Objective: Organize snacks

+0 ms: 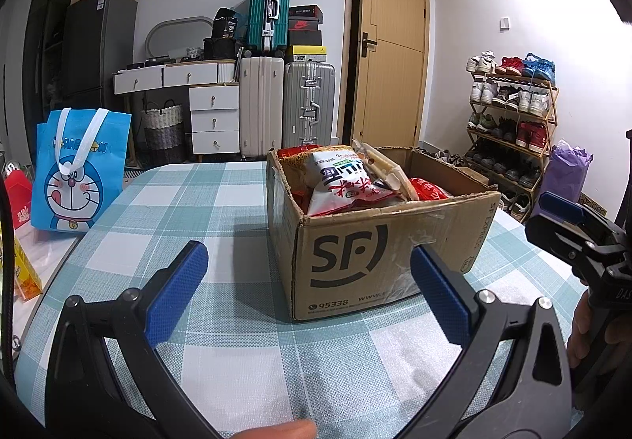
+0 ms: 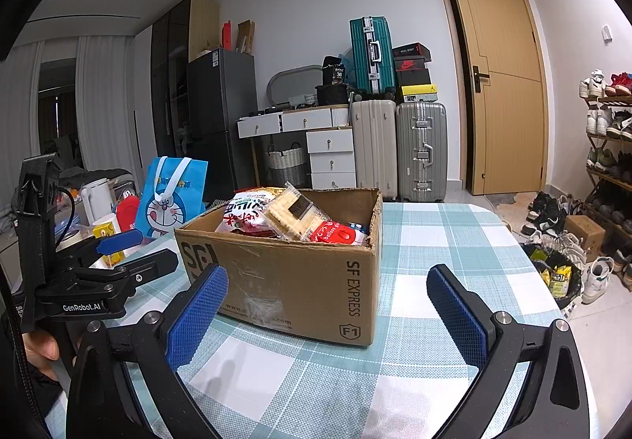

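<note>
A brown SF Express cardboard box (image 1: 379,253) stands open on the checked tablecloth, also in the right wrist view (image 2: 300,277). It is filled with snack packets: a white and red bag (image 1: 343,178) on top, a clear cracker pack (image 2: 294,214) and a red packet (image 2: 335,233). My left gripper (image 1: 310,265) is open and empty, just short of the box's near face. My right gripper (image 2: 328,293) is open and empty in front of the box's right corner. Each gripper shows at the edge of the other's view.
A blue Doraemon tote bag (image 1: 77,170) stands at the table's left edge, with a yellow carton (image 1: 23,273) and a white kettle (image 2: 96,198) nearby. Suitcases (image 1: 288,103), drawers, a door and a shoe rack (image 1: 513,111) line the back. A dark bin (image 2: 557,277) sits right of the table.
</note>
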